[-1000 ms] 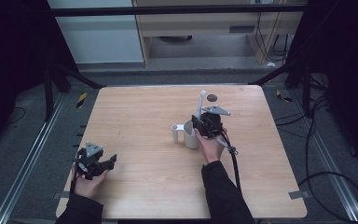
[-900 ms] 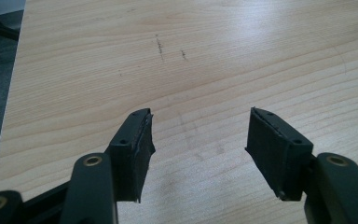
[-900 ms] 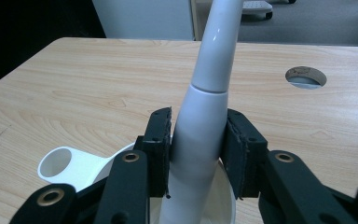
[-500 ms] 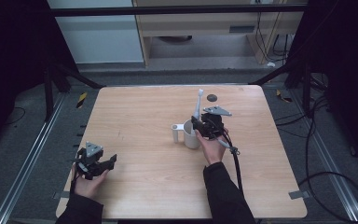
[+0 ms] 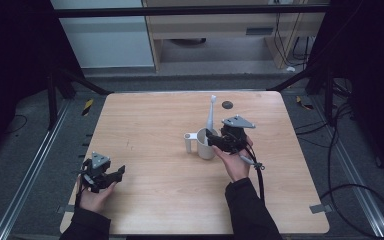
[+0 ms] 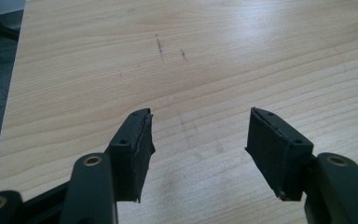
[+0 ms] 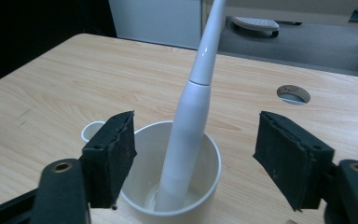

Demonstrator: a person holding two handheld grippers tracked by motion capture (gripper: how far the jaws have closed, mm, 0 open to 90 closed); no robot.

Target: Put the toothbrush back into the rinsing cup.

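Observation:
A white cup (image 5: 204, 146) with a side handle stands near the middle of the wooden table (image 5: 150, 125). A white electric toothbrush (image 5: 211, 114) stands in it, leaning on the rim. My right gripper (image 5: 213, 138) is just right of the cup, jaws pointing at it. Its jaws have just been opening. In the right gripper view the toothbrush (image 7: 192, 116) rises from the cup (image 7: 210, 186) between the wide pads of the right gripper (image 7: 196, 125), untouched by either. My left gripper (image 5: 116, 174) rests open at the near left, and over bare wood in the left gripper view (image 6: 201, 116).
A round cable hole (image 5: 226, 104) lies in the table behind the cup, also seen in the right gripper view (image 7: 293, 94). The right gripper's cable (image 5: 258, 175) trails along the forearm. Metal rails and dark floor surround the table.
The right gripper's jaws opened off the toothbrush, and the hand drew back to the right of the cup. The toothbrush stays standing in the cup. The left hand kept still.

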